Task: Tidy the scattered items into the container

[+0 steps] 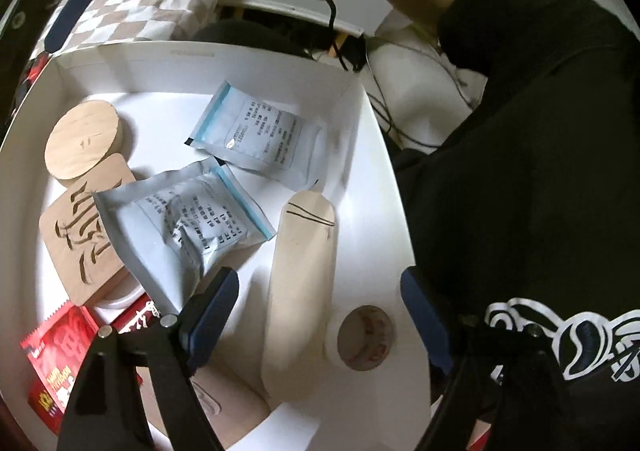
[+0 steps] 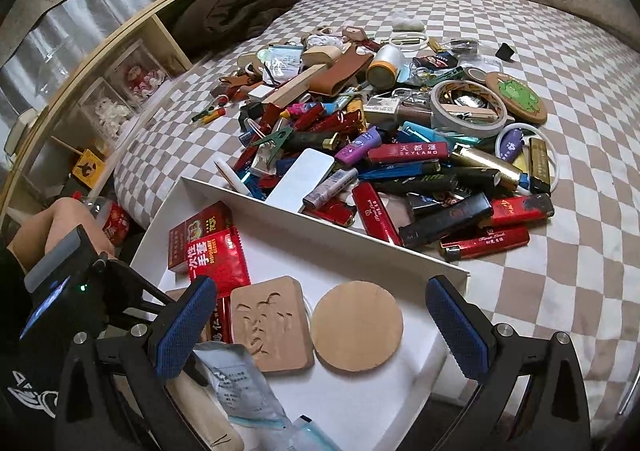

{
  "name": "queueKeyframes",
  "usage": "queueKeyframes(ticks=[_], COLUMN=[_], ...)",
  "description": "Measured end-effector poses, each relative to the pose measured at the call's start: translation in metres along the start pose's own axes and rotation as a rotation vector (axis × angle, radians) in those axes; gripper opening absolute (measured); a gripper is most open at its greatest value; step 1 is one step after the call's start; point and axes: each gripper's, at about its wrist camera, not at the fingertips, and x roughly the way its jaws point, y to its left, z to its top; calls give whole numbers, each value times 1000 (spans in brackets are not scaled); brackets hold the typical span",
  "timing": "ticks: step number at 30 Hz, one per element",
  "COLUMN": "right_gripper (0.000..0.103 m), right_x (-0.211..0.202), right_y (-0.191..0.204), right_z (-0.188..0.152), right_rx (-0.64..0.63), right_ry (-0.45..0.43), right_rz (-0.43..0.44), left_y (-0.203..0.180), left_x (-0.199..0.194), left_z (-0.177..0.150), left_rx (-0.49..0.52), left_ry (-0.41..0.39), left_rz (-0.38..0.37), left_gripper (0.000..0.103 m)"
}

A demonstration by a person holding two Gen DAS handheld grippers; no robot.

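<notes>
Already a few things lie in the box: two pouches, a disc and a carved block. Most of the pile remains scattered on the bed, pressed against the box's far wall. Lighters could be knocked off by a careless reach. The left gripper is spread wide, empty, over a wooden stick. The right gripper is likewise open, holding nothing.

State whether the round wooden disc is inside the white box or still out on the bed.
Inside. The round wooden disc lies flat on the floor of the white box, beside the carved wooden block; the pile stays outside.
</notes>
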Motion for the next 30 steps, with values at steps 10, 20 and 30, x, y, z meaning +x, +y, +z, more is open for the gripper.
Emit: queueKeyframes(ticks=[10, 20, 30], right_gripper=[103, 103, 103], right_x=[3, 17, 34], right_y=[10, 22, 52], right_z=[-1, -7, -31], right_rx=[-32, -126, -416], right_ry=[4, 24, 63], right_rz=[-10, -129, -386], left_y=[-1, 5, 6], left_x=[-17, -38, -45], left_z=[-13, -44, -57], left_rx=[-115, -318, -429], left_ry=[-172, -372, -508], left_rz=[108, 220, 347], left_gripper=[96, 98, 98])
